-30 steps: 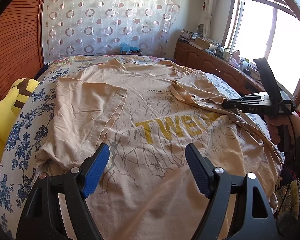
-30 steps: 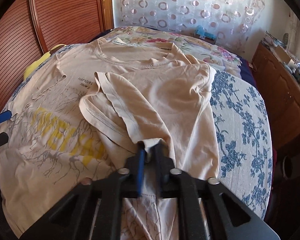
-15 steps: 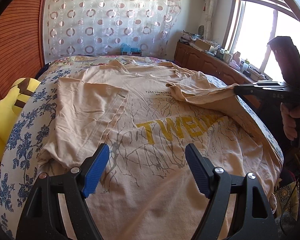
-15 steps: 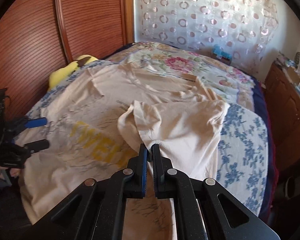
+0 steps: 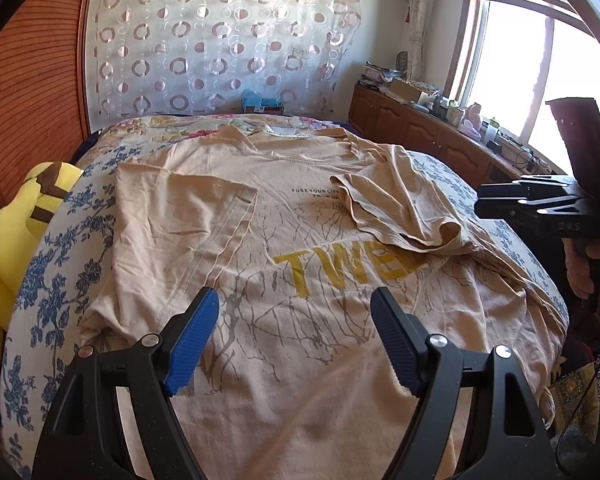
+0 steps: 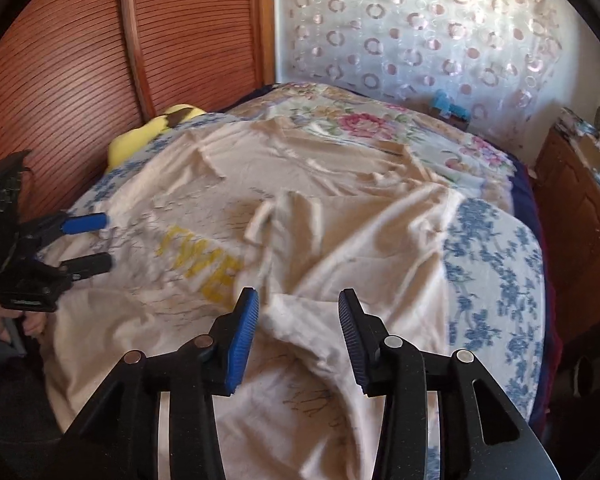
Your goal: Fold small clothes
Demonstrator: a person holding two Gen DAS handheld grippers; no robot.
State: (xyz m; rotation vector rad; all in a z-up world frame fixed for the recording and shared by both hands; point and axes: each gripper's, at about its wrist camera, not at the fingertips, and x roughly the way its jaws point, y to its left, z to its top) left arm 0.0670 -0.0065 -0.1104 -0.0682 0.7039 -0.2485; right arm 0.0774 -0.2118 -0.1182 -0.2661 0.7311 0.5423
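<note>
beige t-shirt [image 5: 300, 280] spread on bed [image 5: 52, 272], both sleeves folded inward. right gripper [image 6: 298, 334] jaws just opened, releasing sleeve; left gripper [image 5: 294, 342] apart, empty. body folds probably remaining.

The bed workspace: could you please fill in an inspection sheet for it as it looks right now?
Surface: bed with blue floral cover.
Job's things: beige T-shirt spread flat, print up, both sleeves folded inward; right sleeve rumpled.
Clutter: yellow plush toy at the bed's edge.
Grippers: left gripper open, empty; right gripper jaws just opened, pads clear of the cloth.
Cables: nothing seen on the bed.
Surroundings: wooden louvred doors, ring-patterned curtain, cluttered sideboard under a window.
</note>
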